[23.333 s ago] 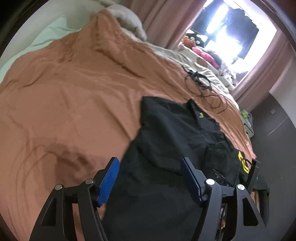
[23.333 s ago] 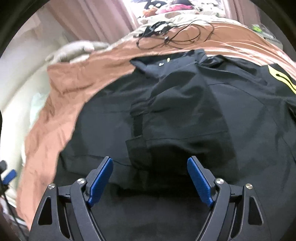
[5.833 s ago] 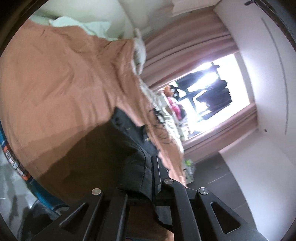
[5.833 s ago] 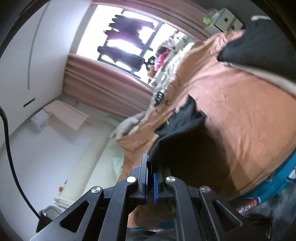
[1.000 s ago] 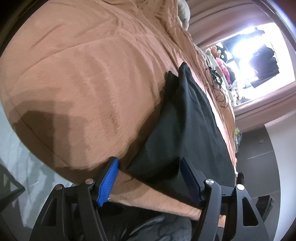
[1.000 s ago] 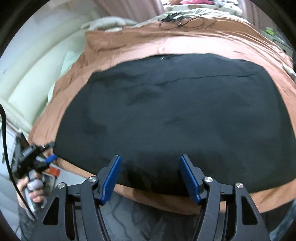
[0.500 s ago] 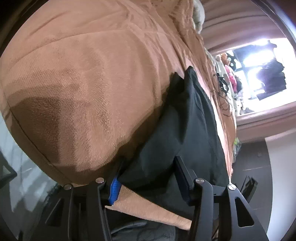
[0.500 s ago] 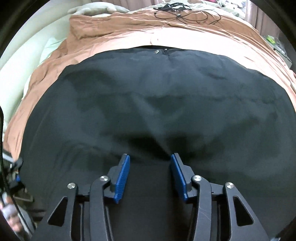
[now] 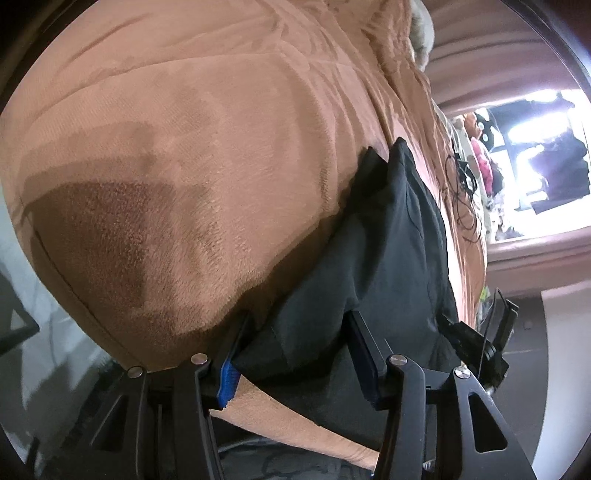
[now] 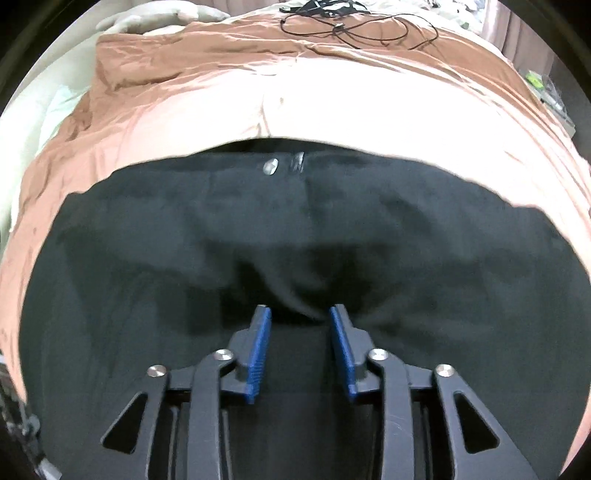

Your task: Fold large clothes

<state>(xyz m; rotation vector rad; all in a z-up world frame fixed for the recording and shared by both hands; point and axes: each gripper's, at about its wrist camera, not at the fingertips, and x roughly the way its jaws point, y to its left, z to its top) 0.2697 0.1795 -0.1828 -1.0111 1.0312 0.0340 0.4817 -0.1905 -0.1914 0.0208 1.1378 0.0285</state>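
Note:
A black garment [image 9: 399, 240] lies folded flat on the brown bed cover [image 9: 184, 147], one corner at the bed's near edge. My left gripper [image 9: 297, 321] is shut on that thick corner, and cloth fills the gap between its pads. In the right wrist view the garment [image 10: 295, 229] covers the lower half, with a small metal snap [image 10: 271, 166] near its far edge. My right gripper [image 10: 299, 310] points down onto the garment's middle. Its jaws are closing, a small ridge of cloth bunches between the tips, and a gap still shows between the blue pads.
The brown cover [image 10: 332, 103] stretches beyond the garment, with black cables [image 10: 351, 26] at its far side and pale pillows [image 10: 37, 122] at the left. The bed's edge drops to a light floor [image 9: 22, 277]. A bright window [image 9: 535, 129] and curtains lie beyond.
My right gripper moved from the garment's near edge in over its middle, and its jaws narrowed. My left gripper's jaws closed onto the corner and rolled a little.

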